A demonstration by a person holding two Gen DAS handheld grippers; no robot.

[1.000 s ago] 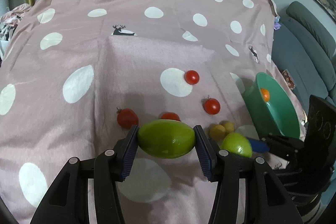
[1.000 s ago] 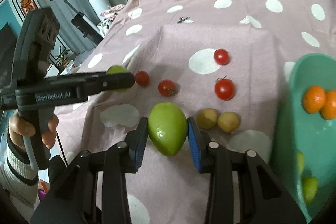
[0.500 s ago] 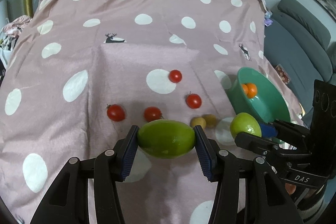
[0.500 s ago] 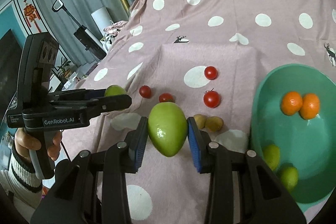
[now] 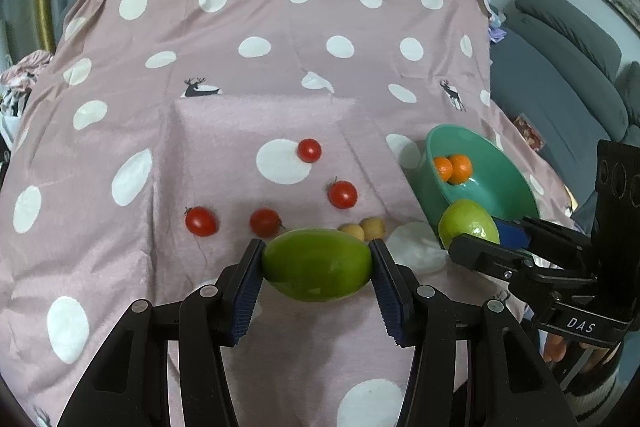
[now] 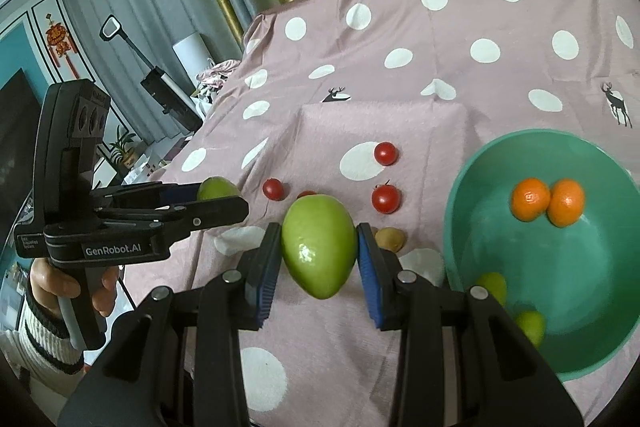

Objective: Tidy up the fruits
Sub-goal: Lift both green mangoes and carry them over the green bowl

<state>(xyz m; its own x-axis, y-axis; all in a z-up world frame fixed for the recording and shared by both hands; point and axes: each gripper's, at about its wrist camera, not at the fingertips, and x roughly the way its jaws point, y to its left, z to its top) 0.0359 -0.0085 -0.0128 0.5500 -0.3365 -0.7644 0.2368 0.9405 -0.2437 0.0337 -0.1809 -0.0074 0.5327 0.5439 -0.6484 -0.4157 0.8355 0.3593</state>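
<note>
Now, with each gripper clamped on a smooth green oval fruit (image 5: 317,264) (image 6: 319,246), lifted above the spotted pink cloth (image 5: 224,131), carry yours over the teal bowl (image 6: 600,259) before you let go.

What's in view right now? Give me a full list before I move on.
green mangoes: two, green, one clamped in each tool, above the cloth
cherry tomatoes: four, red, loose on the cloth
small round fruits: two, tan, side by side on the cloth
bowl: one, teal, right side of the cloth
oranges: two, orange, touching, in the bowl
small green fruits: two, yellow-green, in the bowl
cloth: one, pink with white dots
left tool: black, blue pads
right tool: black, blue pads
hand: one, striped sleeve, gripping the left tool's handle
</note>
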